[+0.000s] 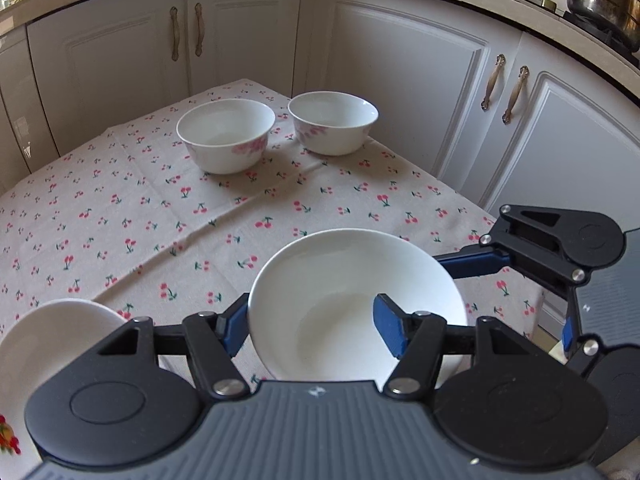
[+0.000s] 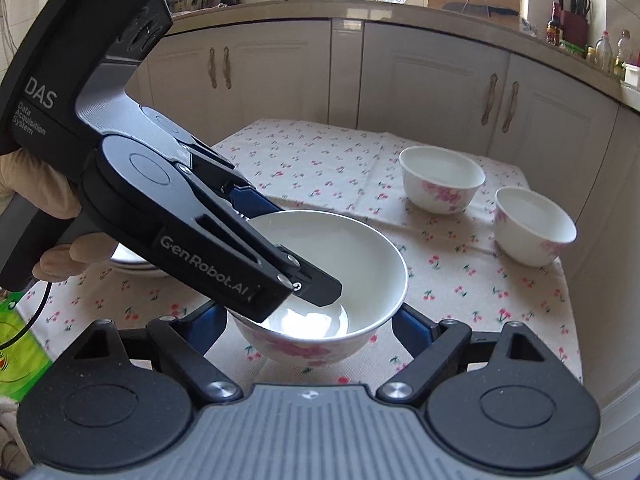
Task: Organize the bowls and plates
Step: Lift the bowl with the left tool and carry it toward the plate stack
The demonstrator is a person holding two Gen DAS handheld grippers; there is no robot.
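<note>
Open cloth mid-bench, crockery at the far edge

My left tool (image 1: 310, 330) holds a bowl (image 1: 352, 300) low in the frame; the bench (image 1: 120, 216) lies bare across centre and left, while two bowls (image 1: 226, 140) (image 1: 333, 121) block the upper middle, a plate (image 1: 48, 328) the lower left, and my right tool (image 1: 472, 262) the right.
</note>
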